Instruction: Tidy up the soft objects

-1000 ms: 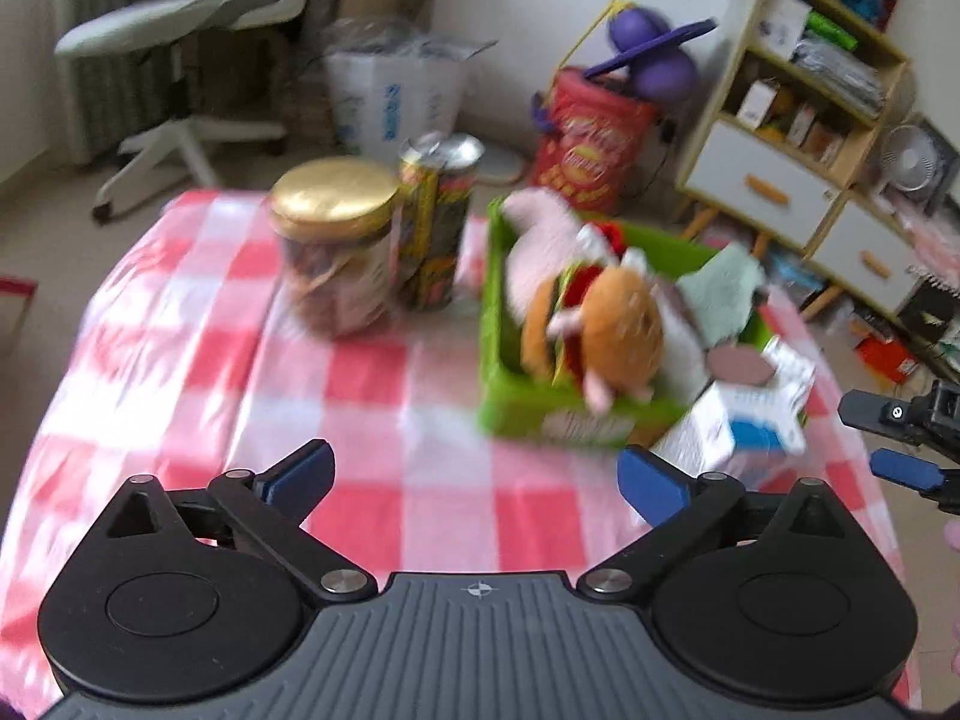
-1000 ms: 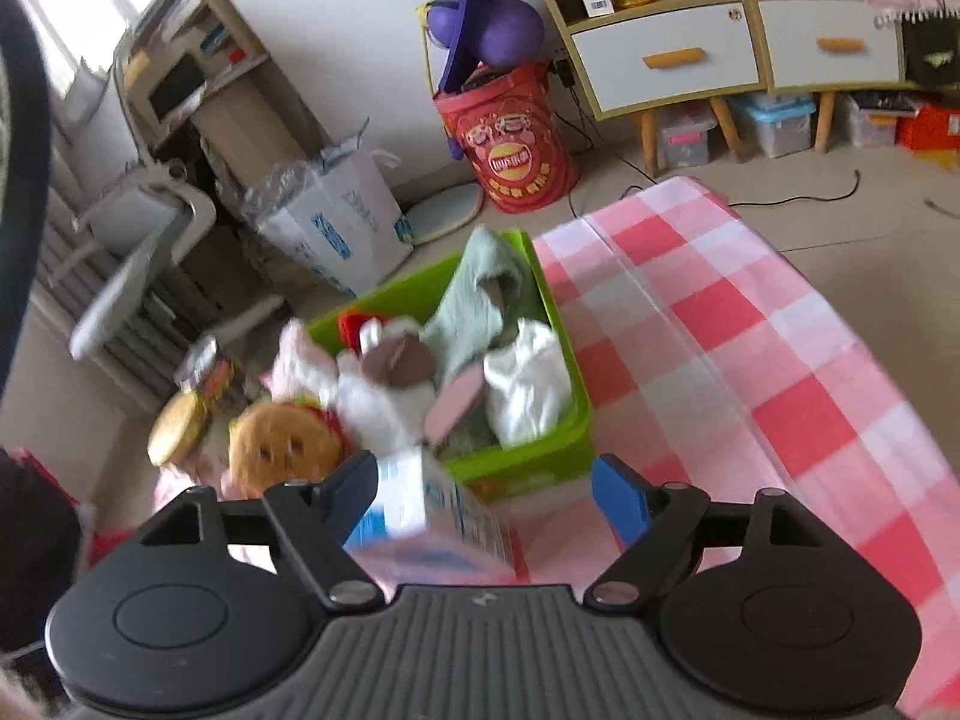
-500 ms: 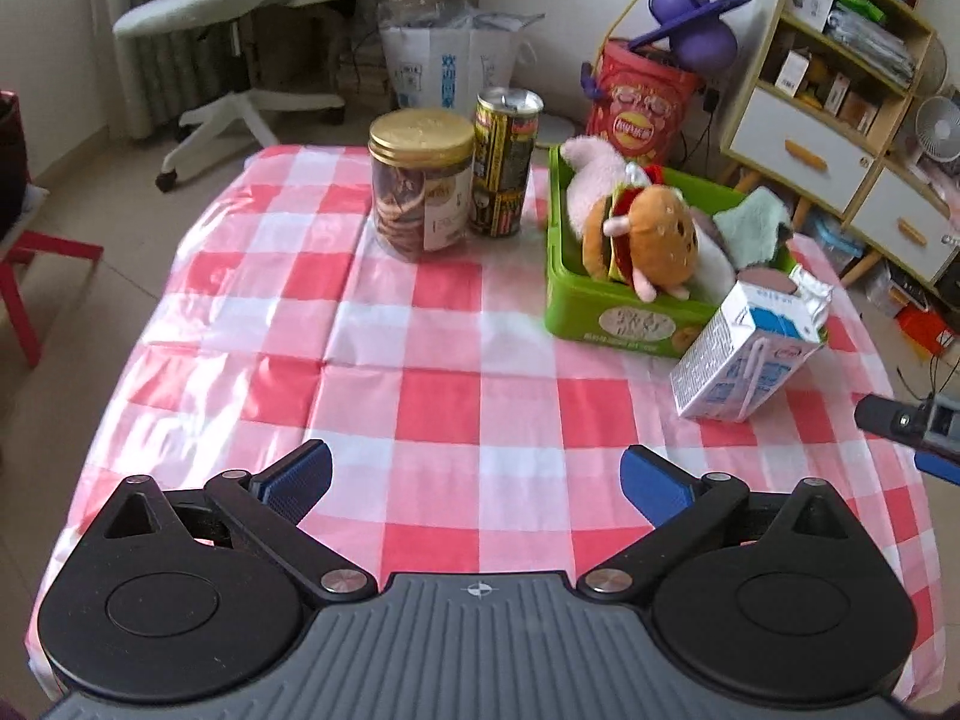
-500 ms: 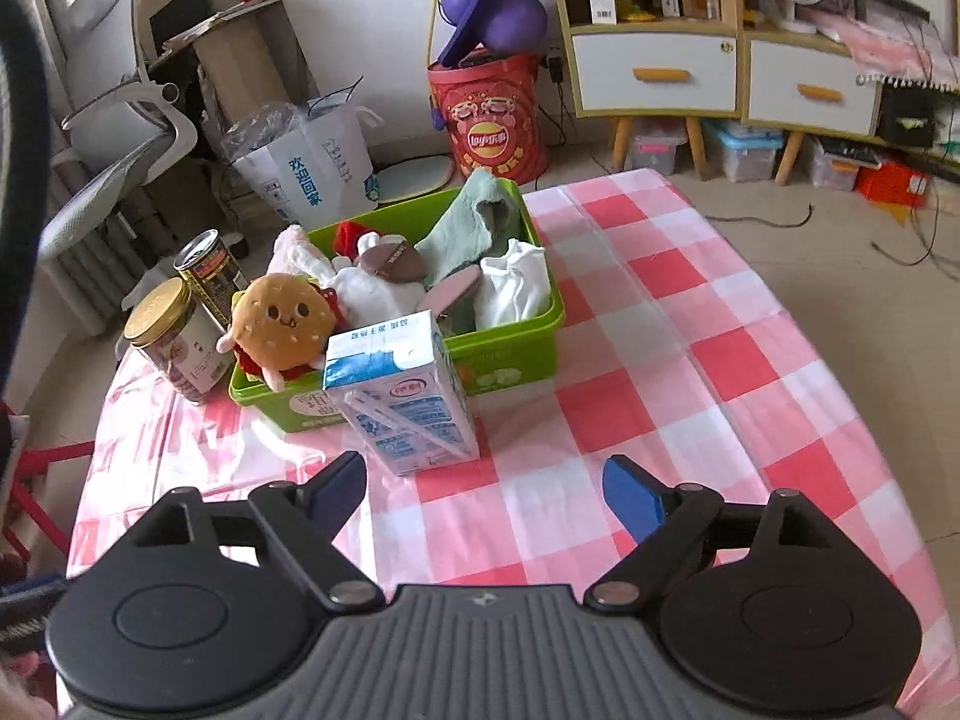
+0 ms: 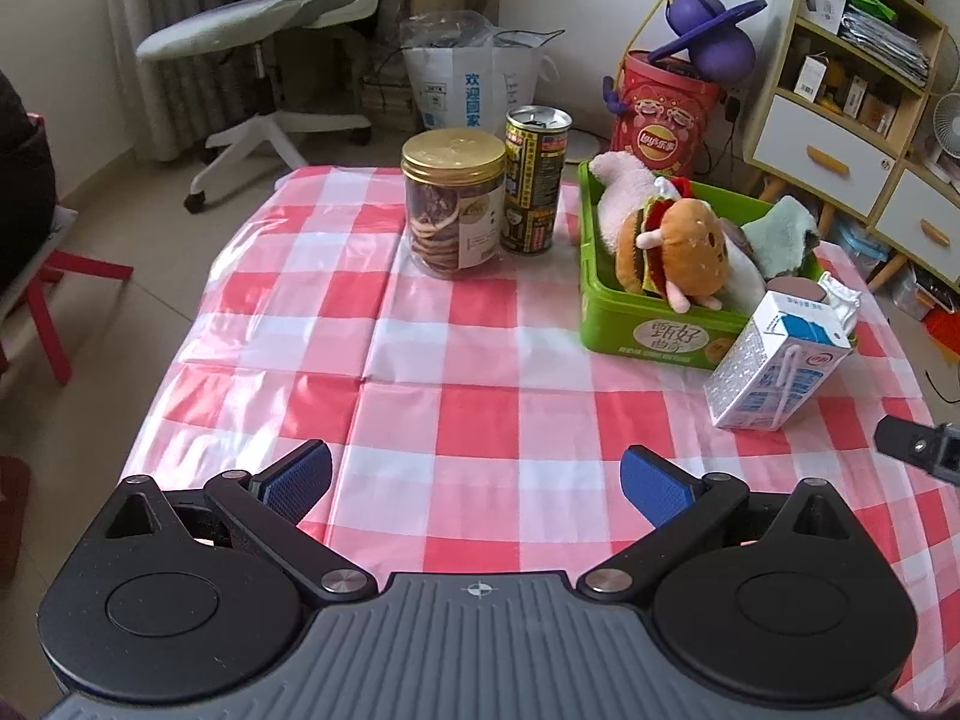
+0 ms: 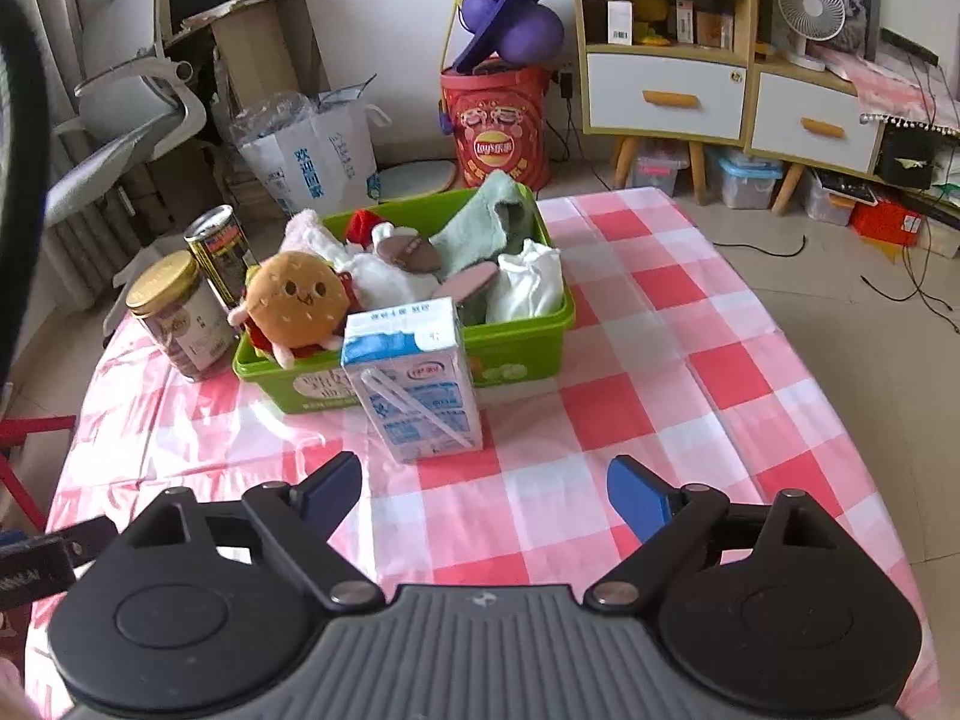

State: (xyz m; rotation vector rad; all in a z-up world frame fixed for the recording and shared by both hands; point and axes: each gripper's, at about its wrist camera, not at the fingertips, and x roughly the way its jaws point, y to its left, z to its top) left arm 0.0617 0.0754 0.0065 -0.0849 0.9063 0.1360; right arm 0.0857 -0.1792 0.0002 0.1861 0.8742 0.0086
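A green bin (image 5: 606, 324) (image 6: 516, 354) stands on the checked tablecloth and holds several soft things: a burger plush (image 5: 678, 252) (image 6: 294, 300), a pink plush (image 5: 624, 192), a mint cloth (image 5: 780, 237) (image 6: 480, 222) and a white cloth (image 6: 531, 282). My left gripper (image 5: 474, 477) is open and empty, hanging over the near cloth well short of the bin. My right gripper (image 6: 483, 489) is open and empty, just behind a milk carton. Its finger also shows at the right edge of the left wrist view.
A milk carton (image 5: 774, 360) (image 6: 414, 378) stands against the bin's front. A gold-lidded cookie jar (image 5: 453, 204) (image 6: 177, 312) and a drink can (image 5: 534, 180) (image 6: 219, 252) stand left of the bin. Around the table are an office chair (image 5: 264, 30), a red snack tub (image 6: 498, 126) and drawers (image 6: 666, 96).
Both grippers have pulled back and up from the bin, so more of the table shows. Both stay open and empty. The bin's contents have not moved.
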